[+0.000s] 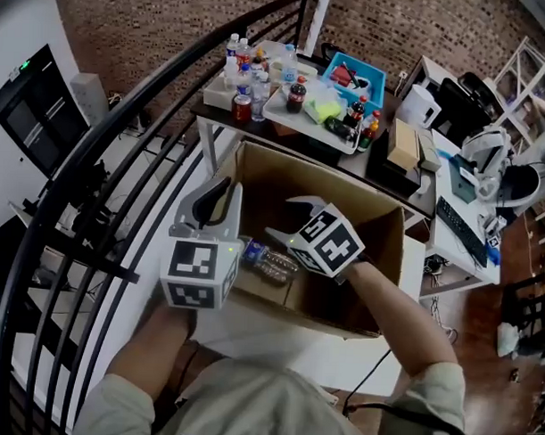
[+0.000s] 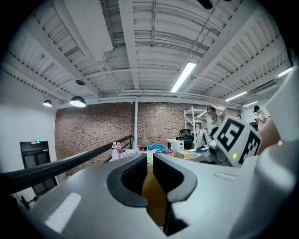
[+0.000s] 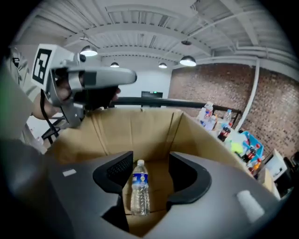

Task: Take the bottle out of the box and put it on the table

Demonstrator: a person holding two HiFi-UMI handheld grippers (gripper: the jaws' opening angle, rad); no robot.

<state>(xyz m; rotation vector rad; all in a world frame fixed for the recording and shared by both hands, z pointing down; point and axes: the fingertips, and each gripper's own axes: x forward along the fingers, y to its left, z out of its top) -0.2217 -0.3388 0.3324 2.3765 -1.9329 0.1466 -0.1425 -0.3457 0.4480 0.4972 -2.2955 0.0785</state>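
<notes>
An open cardboard box (image 1: 283,179) stands on the floor in front of a dark table (image 1: 341,157). A clear water bottle (image 1: 267,262) with a blue label lies on the box's floor. My right gripper (image 1: 287,220) reaches down into the box, open. In the right gripper view the bottle (image 3: 139,189) lies below and between the jaws of that gripper (image 3: 150,158), and the pads are not touching it. My left gripper (image 1: 215,195) hovers at the box's left wall. Its jaws (image 2: 148,161) are drawn together to a narrow slit, with only cardboard showing behind.
A tray (image 1: 305,111) of bottles and a blue bin (image 1: 358,77) crowd the dark table. A curved black railing (image 1: 124,136) runs along the left. At right stands a white desk (image 1: 449,263) with a keyboard and other gear. White floor lies around the box.
</notes>
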